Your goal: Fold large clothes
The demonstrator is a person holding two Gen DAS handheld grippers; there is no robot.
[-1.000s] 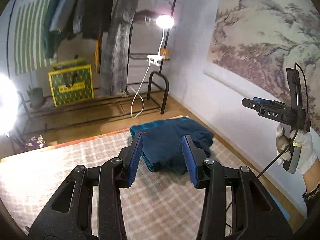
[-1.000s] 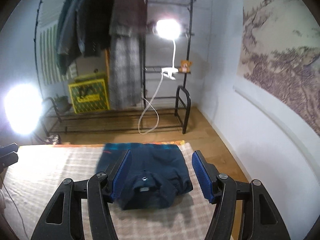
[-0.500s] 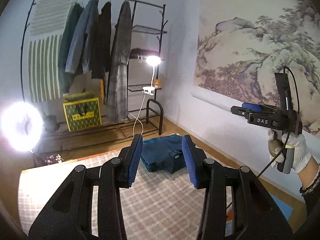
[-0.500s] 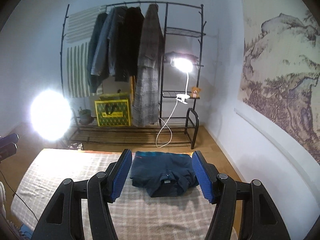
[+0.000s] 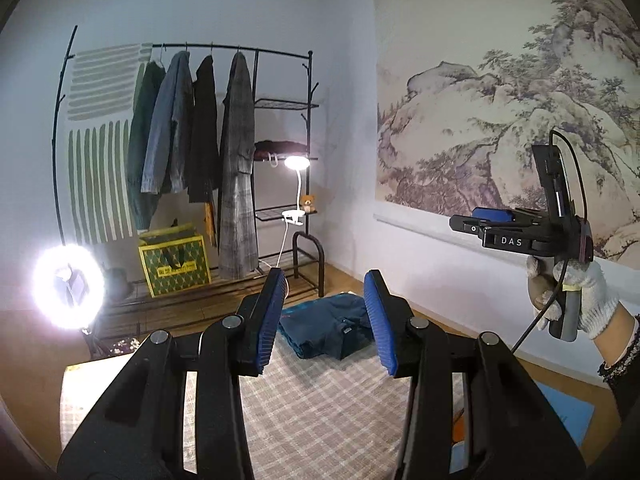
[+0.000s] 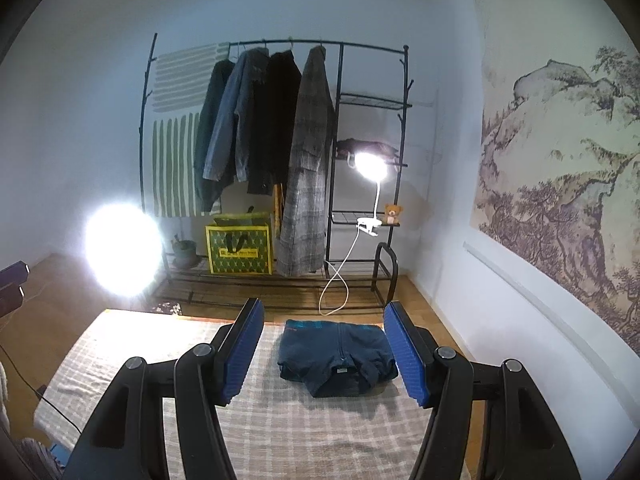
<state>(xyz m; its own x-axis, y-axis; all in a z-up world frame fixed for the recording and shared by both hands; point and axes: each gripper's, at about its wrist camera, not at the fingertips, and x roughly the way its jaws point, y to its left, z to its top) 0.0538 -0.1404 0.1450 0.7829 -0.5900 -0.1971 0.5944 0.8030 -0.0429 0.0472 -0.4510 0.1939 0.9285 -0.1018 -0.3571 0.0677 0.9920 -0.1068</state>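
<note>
Hanging coats [image 6: 272,128] behind folded garment [image 6: 338,356] — lamp [image 6: 370,166] beside.

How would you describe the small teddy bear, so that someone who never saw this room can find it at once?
Start at the black clothes rack against the back wall and go to its right-hand shelf section. On the lower wire shelf, just right of the white clip lamp, sits the teddy bear. It is the only brown toy there; the things around it are black metal or white.

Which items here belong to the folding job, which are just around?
Job: folded dark blue garment; checked cloth; left tool and right tool, both open, empty.

Around: clothes rack; yellow-green bag; clip lamp; teddy bear; landscape scroll.
</note>
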